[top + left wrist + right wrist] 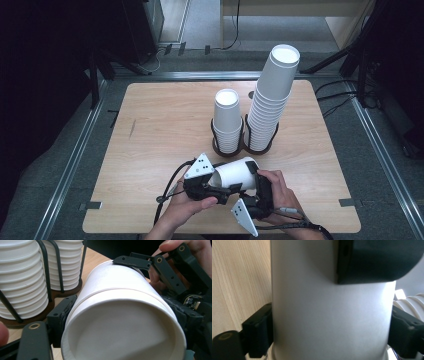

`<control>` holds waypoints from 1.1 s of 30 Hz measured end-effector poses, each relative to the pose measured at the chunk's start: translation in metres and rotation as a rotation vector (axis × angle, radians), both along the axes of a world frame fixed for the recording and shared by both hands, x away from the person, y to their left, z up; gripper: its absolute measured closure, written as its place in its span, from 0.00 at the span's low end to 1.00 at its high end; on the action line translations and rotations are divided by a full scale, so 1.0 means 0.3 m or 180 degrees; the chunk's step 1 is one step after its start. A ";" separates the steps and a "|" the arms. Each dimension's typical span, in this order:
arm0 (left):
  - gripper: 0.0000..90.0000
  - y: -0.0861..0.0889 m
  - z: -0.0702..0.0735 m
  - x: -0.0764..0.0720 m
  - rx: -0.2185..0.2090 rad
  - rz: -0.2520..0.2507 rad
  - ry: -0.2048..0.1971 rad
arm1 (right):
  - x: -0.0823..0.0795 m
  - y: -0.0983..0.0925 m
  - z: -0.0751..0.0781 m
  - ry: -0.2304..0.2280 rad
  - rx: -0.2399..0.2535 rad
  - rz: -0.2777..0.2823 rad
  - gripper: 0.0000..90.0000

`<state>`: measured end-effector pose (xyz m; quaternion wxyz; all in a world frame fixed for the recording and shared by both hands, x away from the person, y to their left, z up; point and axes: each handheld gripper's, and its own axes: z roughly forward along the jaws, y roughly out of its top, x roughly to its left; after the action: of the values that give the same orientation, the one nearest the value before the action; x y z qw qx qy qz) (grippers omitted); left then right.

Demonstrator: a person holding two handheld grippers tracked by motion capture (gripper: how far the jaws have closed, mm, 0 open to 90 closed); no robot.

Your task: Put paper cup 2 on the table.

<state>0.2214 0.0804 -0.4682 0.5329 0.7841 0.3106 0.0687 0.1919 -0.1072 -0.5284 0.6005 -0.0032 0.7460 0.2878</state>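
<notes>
Nested paper cups (235, 174) lie sideways between both tools, left gripper (216, 184) clenched on the base end, right gripper (256, 186) straddling the outer cup; separation unfinished, racks (243, 146) beyond.

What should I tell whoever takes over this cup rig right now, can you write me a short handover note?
Left gripper: jaws flank the wide end of the nested white paper cups, which lie sideways above the table's near edge; pads against the outer cup.
Right gripper: jaws either side of the cups' narrow end; whether they press on it is hard to tell.
Wire cup holder at the table's middle: short stack in the left ring, tall stack in the right.
Done: cups brought between both grippers.
Left: probably pull the cups apart, then place them on a stack.
</notes>
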 end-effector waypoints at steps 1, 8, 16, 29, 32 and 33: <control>0.24 -0.001 -0.002 0.001 0.0024 0.0005 -0.0018 | 0.004 0.002 0.002 0.0019 0.0009 0.0007 0.08; 0.25 0.011 -0.009 0.007 0.0012 0.0059 -0.0030 | -0.001 0.003 0.005 0.0149 0.0032 0.0100 0.00; 0.26 0.031 -0.004 0.010 -0.0086 0.0090 -0.0076 | 0.000 -0.025 0.036 0.0286 0.0328 0.0054 0.00; 0.26 0.086 0.020 0.015 -0.0273 0.0270 -0.0190 | -0.005 -0.063 0.070 0.0585 0.0836 0.0011 0.00; 0.26 0.096 0.029 0.011 -0.0335 0.0326 -0.0269 | -0.001 -0.070 0.077 0.0718 0.1016 -0.0021 0.00; 0.26 0.099 0.031 0.009 -0.0348 0.0336 -0.0296 | -0.001 -0.070 0.077 0.0761 0.1076 -0.0043 0.00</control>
<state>0.2242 0.1101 -0.4590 0.5844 0.7323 0.3297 0.1160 0.1917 -0.1283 -0.5052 0.5016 0.1369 0.7531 0.4033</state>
